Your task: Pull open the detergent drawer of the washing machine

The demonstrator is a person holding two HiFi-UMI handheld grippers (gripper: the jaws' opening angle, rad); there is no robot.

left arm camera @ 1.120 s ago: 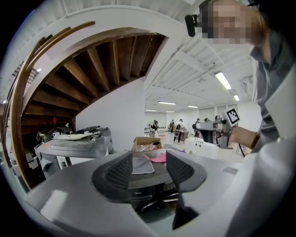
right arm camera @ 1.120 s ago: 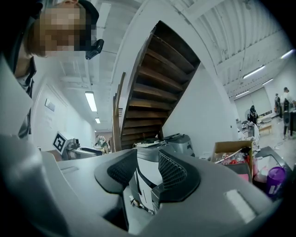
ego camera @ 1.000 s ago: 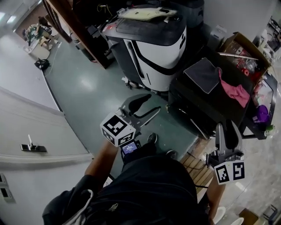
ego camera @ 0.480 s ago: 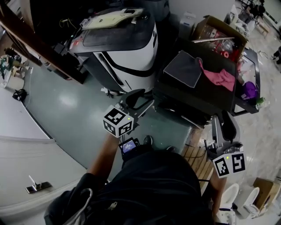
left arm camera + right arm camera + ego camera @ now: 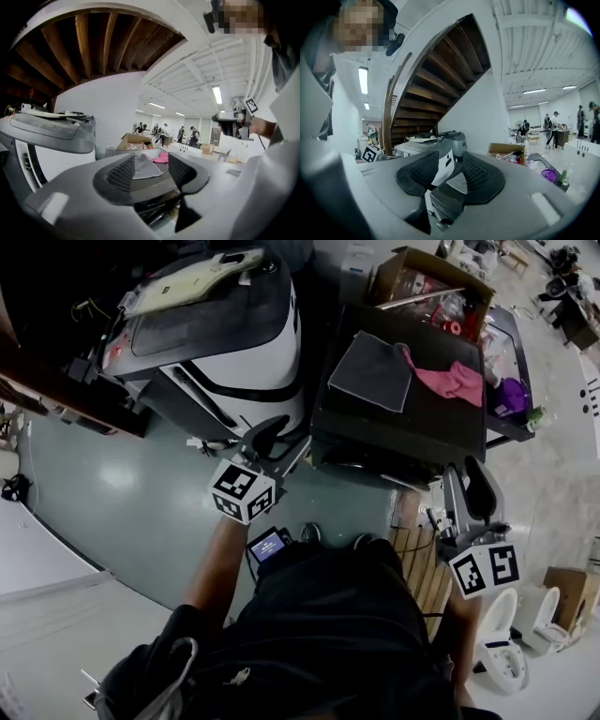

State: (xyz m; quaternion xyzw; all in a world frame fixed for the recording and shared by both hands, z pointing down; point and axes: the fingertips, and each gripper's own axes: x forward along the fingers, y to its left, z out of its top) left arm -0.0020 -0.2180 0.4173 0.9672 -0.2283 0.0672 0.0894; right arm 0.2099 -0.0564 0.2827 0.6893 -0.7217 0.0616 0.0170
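Observation:
A black box-shaped machine [image 5: 412, 432] stands ahead with a grey cloth [image 5: 370, 371] and a pink cloth [image 5: 450, 381] on its top. Its front face is steeply foreshortened and I cannot make out a drawer on it. My left gripper [image 5: 272, 432] hovers in front of the machine's left front corner, jaws drawn close with nothing between them [image 5: 151, 164]. My right gripper [image 5: 466, 479] is in front of the machine's right front corner, apart from it. Its jaws are also close together and empty [image 5: 451, 164], and they point at the machine's dark upper front [image 5: 447, 199].
A white and dark-grey machine [image 5: 225, 352] with a pale flat object on its lid stands left of the black one. An open cardboard box [image 5: 427, 282] sits behind it. A wooden slat mat [image 5: 412, 554] lies at my feet, and dark stairs [image 5: 436, 79] rise on the left.
The head view has swung, so both machines now sit further left and nearer. Both grippers have come closer to the black machine's front. Their jaws look the same.

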